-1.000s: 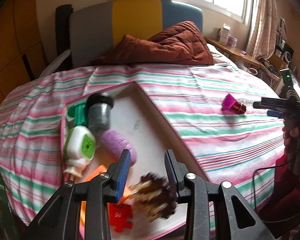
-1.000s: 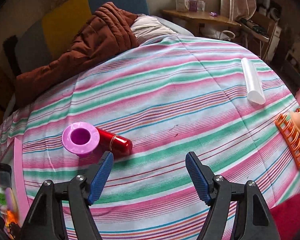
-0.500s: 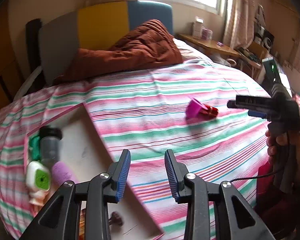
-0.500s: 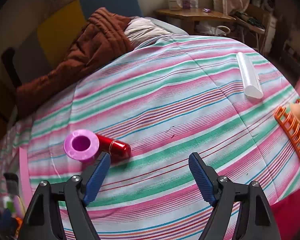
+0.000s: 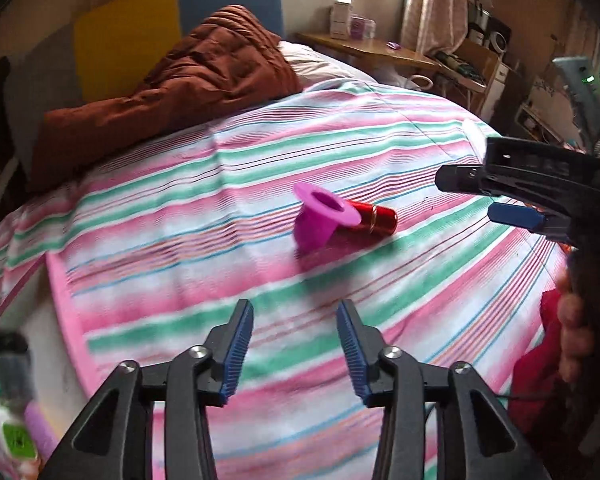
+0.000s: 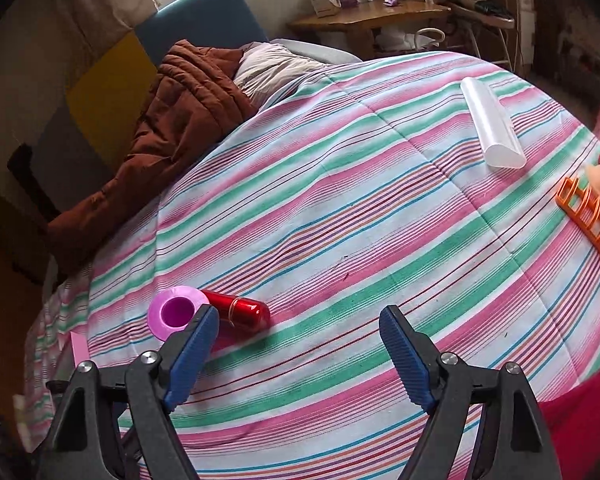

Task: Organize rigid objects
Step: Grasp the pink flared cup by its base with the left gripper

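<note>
- Two loose pieces ahead of the left gripper (image 5: 295, 354): a magenta flanged cup (image 5: 319, 216) lying tipped on the striped bedspread (image 5: 204, 216), and a red metallic tube (image 5: 374, 218) touching it on the far right side.
- Left jaws opening, nothing between them; cup straight ahead and a little right of the gap, well apart from the fingertips.
- Right gripper (image 6: 299, 354) spread wide and empty; same cup (image 6: 176, 312) just beyond its left fingertip (image 6: 198, 336), partly hidden by it, red tube (image 6: 240, 312) ahead and left of the gap.
- Nearer of the two, by this reading: the right gripper, though off to one side of the pair.
- Long axis of the tube roughly crosswise to both jaw gaps, so likely a wrist roll needed to pinch across its width.
- Farther ahead-right of the right gripper: a frosted white tube (image 6: 492, 128) and an orange rack (image 6: 592, 216), well apart from the pair.
- Pink-rimmed tray (image 5: 66, 300) with earlier-sorted bottles at the left gripper's near left.
</note>
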`<state>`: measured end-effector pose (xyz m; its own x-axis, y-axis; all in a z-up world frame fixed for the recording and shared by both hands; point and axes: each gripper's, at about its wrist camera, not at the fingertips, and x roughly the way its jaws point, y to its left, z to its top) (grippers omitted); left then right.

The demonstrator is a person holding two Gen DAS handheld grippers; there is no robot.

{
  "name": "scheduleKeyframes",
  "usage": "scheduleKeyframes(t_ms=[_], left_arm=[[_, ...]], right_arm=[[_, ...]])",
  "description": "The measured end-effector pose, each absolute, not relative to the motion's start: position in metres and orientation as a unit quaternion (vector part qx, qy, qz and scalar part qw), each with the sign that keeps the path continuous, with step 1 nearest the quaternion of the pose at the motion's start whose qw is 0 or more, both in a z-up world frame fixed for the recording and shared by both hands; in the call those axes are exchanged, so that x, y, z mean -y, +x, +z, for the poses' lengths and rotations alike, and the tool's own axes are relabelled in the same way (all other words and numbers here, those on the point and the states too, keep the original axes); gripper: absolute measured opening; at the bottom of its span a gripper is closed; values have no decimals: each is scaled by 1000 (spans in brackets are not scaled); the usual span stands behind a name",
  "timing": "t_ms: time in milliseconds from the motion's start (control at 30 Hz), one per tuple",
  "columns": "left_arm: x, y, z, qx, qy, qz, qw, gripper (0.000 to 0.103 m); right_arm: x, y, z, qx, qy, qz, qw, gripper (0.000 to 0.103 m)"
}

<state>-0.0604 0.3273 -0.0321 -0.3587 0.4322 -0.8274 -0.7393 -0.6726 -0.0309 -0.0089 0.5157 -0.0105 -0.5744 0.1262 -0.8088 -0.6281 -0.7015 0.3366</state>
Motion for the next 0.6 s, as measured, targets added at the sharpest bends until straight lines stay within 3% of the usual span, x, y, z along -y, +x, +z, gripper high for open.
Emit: scheduleKeyframes(t_ms=[600], left_arm=[[-402, -98, -71, -215, -399, 800, 393, 55]], right_arm=[[-520, -7, -16, -349, -402, 820, 209, 84]])
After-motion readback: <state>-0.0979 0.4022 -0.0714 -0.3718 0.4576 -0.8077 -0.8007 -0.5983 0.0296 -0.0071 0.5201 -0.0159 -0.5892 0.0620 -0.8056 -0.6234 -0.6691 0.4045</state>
